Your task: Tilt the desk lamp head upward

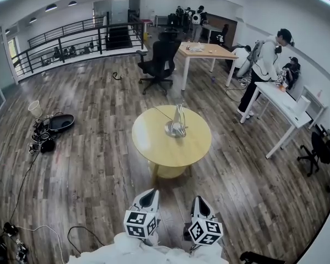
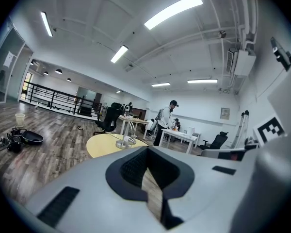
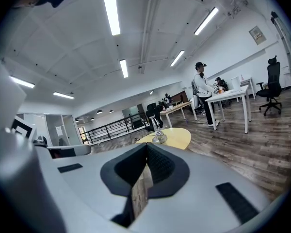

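**Lamp well ahead, jaws closed**

It sits on the table beyond the jaws, arm upright, head low by its base. Left gripper and right gripper: jaws pressed together, nothing between. Bin far left, contents unseen.

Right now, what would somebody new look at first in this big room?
Probably the round yellow table in the middle of the wood floor, with the small lamp standing on it. Next, the left gripper and right gripper at the bottom of the head view, both shut and empty. A person stands at a white desk on the right.
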A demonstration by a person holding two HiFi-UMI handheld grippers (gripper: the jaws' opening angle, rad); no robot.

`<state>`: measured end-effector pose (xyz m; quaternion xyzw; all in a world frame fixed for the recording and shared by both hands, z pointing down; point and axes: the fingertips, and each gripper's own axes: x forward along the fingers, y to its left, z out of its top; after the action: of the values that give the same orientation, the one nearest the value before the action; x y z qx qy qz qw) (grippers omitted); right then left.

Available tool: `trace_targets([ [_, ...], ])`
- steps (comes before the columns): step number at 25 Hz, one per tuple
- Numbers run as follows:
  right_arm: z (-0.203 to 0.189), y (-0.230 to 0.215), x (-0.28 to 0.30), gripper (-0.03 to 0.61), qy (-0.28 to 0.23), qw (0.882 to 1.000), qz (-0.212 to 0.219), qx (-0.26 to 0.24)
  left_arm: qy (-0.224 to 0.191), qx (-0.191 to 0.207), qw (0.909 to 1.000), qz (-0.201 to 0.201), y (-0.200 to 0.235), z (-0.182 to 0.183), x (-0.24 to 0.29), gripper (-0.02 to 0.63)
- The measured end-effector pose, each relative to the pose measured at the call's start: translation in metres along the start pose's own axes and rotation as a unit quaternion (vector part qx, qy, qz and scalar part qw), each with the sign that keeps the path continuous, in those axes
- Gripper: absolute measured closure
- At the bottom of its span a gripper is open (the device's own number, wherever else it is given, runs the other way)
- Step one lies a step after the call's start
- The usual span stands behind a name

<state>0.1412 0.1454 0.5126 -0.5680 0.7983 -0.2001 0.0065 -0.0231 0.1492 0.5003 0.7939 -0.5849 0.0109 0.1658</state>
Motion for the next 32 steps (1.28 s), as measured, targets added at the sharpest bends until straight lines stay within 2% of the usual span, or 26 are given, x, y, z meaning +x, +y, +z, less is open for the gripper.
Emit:
trace_targets([
  [13,0.008,0.003,0.077,0.566,-0.009,1.0,-0.019,0.013,0.01,0.011,0.9998,-0.015,0.052,0.019,0.063,0.615],
  [24,0.011,-0.014,0.107,0.566,-0.004,0.998,-0.05,0.025,0.034,0.011,0.9988,-0.033,0.064,0.016,0.101,0.615],
  [32,0.02,-0.021,0.14,0.566,-0.002,0.998,-0.048,0.026,0.039,0.018,0.9985,-0.035,0.076,0.024,0.131,0.615],
])
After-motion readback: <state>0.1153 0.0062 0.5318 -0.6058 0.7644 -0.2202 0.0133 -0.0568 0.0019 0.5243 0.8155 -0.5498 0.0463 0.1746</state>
